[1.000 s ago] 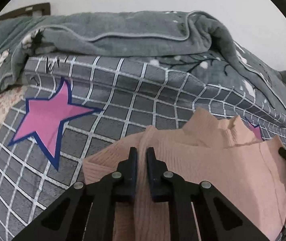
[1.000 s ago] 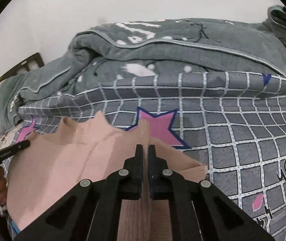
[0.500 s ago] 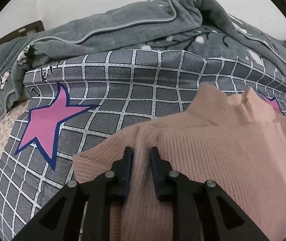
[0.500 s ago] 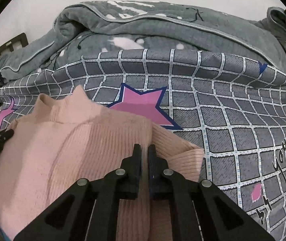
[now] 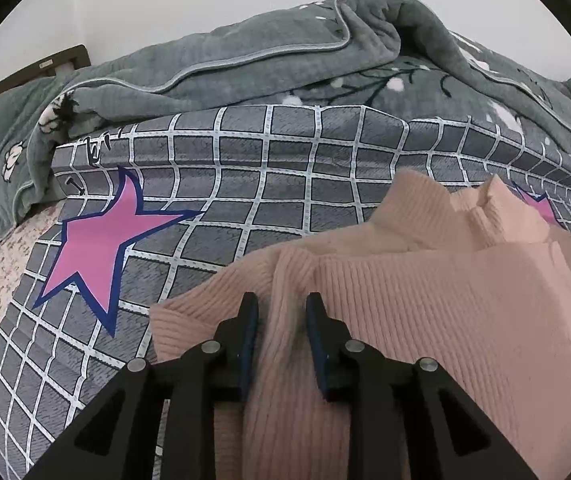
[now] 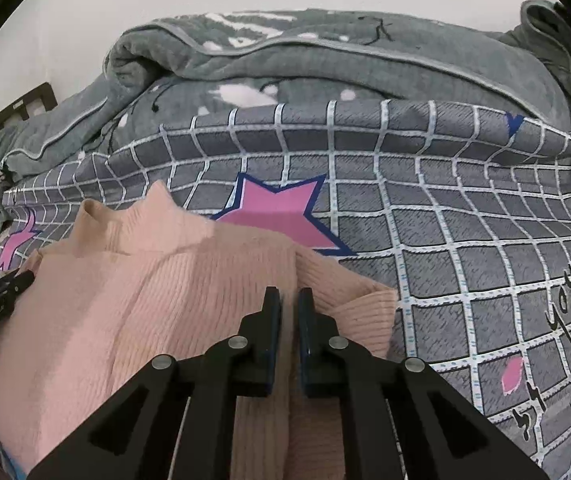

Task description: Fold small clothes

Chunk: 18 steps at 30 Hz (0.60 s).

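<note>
Pink sweater (image 5: 425,320) is laid flat on the checked bedspread (image 5: 285,184), folding barely started imo: left gripper (image 5: 281,320) jaws spreading off the knit between them, right gripper (image 6: 289,312) pinching its shoulder.

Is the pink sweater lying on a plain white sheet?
No, the pink sweater lies on a grey checked cover with pink stars.

**Left tongs easing apart, right tongs pinched**

The left tongs (image 5: 281,312) point steeply downward, their jaws opening, a clear gap between the dark pads, with pink knit lying in that gap. The right tongs (image 6: 289,308) tilt down likewise, jaws drawn almost together, clamped on a ridge of the pink sweater (image 6: 157,300) that rises between the pads.
</note>
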Each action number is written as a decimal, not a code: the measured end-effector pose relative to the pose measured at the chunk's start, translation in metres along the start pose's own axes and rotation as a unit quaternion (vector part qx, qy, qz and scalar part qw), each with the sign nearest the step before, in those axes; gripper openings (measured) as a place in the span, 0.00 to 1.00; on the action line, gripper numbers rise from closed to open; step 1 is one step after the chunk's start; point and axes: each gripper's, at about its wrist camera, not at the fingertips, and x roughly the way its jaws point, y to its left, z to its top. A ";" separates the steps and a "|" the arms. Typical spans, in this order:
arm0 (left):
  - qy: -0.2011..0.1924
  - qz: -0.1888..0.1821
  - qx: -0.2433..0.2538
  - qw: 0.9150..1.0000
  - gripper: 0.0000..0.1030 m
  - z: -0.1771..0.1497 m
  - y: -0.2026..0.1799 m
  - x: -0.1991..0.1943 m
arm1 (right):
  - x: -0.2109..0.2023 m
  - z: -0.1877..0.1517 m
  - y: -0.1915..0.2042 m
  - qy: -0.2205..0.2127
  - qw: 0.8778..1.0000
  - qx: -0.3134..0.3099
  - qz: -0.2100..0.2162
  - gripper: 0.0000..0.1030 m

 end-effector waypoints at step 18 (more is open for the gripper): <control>-0.012 0.010 0.012 1.000 0.46 -0.001 -0.005 -0.006 | -0.003 0.000 0.001 -0.011 1.000 -0.005 0.006 0.36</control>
